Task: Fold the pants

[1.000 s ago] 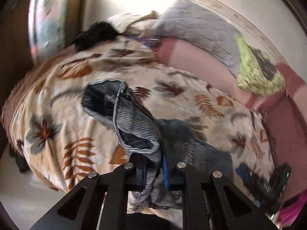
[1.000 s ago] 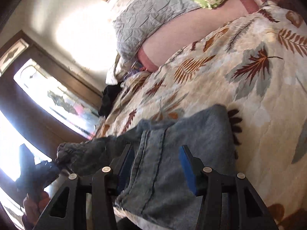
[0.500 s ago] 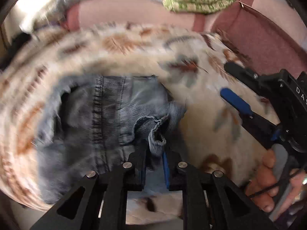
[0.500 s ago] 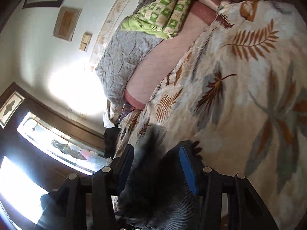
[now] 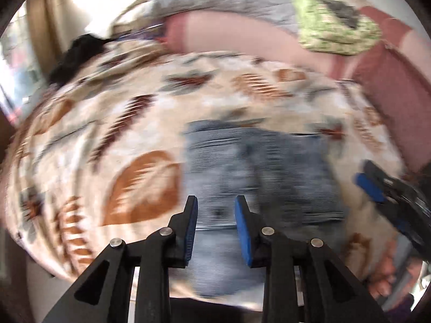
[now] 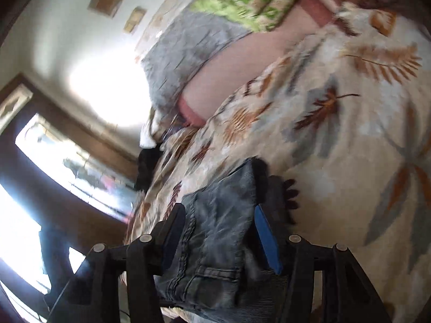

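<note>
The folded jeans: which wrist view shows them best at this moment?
The left wrist view. There the jeans show as one whole folded block on the leaf-print bedspread, though blurred. The right wrist view is sharper but closer: the jeans are partly hidden by the fingers, showing only seams and a belt loop.

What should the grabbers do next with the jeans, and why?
Probably lift the left gripper away: its jaws are opening with nothing pinched, and the jeans lie folded on the leafy blanket. Then the right gripper, open around the denim, could smooth it.
</note>
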A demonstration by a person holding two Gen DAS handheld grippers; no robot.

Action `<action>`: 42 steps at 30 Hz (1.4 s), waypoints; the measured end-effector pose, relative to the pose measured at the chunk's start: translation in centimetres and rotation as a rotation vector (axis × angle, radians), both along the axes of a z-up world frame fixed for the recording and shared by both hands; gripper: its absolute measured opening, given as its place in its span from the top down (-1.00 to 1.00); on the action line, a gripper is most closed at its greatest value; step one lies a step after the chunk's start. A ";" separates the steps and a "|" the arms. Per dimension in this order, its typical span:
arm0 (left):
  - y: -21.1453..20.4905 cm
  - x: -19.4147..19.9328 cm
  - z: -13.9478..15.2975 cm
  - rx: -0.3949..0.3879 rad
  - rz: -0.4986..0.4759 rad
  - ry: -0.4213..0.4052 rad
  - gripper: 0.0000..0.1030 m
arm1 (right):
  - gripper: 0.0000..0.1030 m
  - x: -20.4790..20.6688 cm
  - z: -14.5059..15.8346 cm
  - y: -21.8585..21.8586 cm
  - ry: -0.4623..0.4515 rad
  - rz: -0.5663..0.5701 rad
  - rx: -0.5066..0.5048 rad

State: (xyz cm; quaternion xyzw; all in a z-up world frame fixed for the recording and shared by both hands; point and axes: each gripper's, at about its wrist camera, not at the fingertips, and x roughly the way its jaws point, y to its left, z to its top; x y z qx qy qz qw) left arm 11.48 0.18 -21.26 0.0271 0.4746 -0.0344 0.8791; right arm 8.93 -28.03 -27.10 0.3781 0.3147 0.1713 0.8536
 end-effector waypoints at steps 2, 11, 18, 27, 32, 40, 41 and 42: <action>0.9 0.3 -0.7 0.035 0.035 -0.005 0.44 | -0.11 0.2 0.5 2.4 -0.032 0.060 -0.070; -1.9 -4.1 -6.5 0.306 -0.122 -0.033 0.41 | 0.16 -0.6 -3.2 11.0 0.069 0.349 -0.525; -0.5 -3.4 -5.6 0.236 -0.126 0.025 0.38 | 0.18 -3.1 -3.2 9.6 0.118 0.411 -0.444; -0.3 1.8 -0.5 0.194 -0.083 -0.051 0.30 | 0.18 0.4 1.2 4.3 -0.028 0.194 -0.285; -1.2 7.2 -2.0 0.179 -0.057 0.024 0.28 | 0.18 4.9 0.4 4.2 0.034 0.149 -0.330; -2.8 11.8 -5.3 0.226 -0.014 0.102 -0.19 | 0.18 9.2 -1.2 5.9 0.089 0.180 -0.351; -2.7 12.2 -5.5 0.229 -0.008 0.105 -0.25 | 0.18 9.6 -1.6 6.1 0.112 0.180 -0.366; -2.6 12.6 -5.7 0.238 0.004 0.108 -0.43 | 0.18 10.1 -2.1 6.1 0.136 0.177 -0.385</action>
